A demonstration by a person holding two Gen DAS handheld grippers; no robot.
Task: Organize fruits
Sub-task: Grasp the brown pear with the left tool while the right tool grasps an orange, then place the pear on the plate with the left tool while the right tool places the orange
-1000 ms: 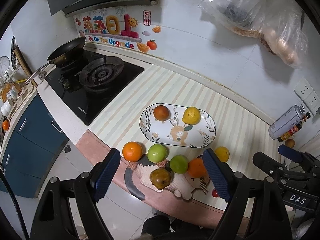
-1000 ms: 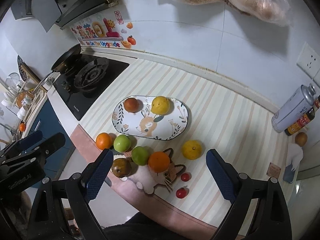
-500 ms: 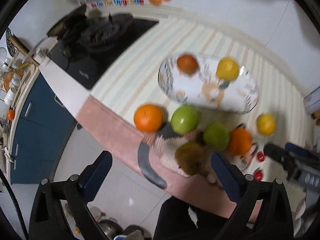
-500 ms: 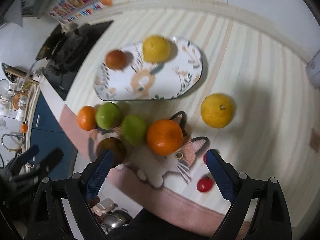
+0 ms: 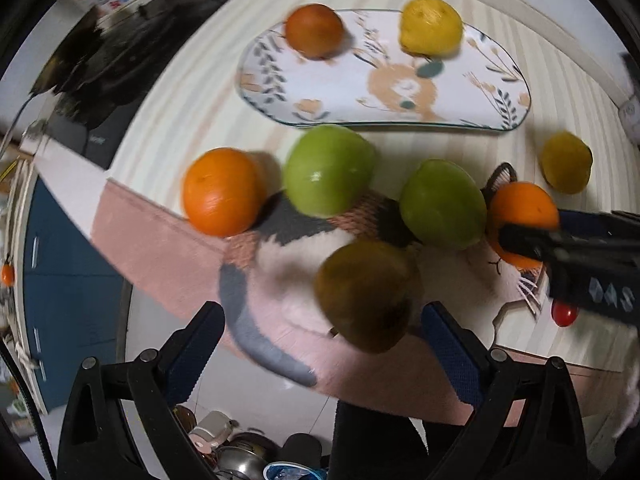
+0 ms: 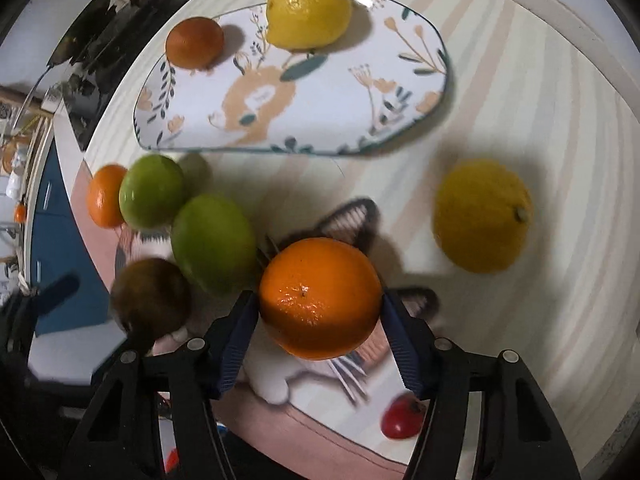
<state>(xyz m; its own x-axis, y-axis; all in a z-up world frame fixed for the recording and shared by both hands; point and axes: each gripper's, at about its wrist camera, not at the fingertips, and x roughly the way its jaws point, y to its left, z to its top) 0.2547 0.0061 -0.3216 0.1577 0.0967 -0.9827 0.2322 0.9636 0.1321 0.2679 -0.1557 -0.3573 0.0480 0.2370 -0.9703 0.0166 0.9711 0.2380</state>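
A patterned oval plate [image 6: 320, 120] holds a dark orange fruit [image 6: 195, 42] and a lemon [image 6: 308, 11]. My right gripper [image 6: 320, 324] is shut on a large orange [image 6: 320, 298] that rests on a cat-shaped mat [image 5: 296, 256]. My left gripper [image 5: 320, 344] is open, with a brown pear [image 5: 366, 294] between its fingers, untouched. Two green fruits [image 5: 330, 176] [image 5: 442, 204], a second orange [image 5: 222, 192] and a loose lemon [image 6: 482, 216] lie near the counter's front.
A small red tomato [image 6: 400, 422] lies by the counter's front edge. A black stove [image 5: 120, 52] stands at the left. The striped counter [image 6: 540, 100] ends in a pink edge, with blue cabinets [image 5: 68, 280] below.
Both grippers have dropped close to the fruit. The right gripper has closed around the large orange. The left gripper has come down over the brown pear.
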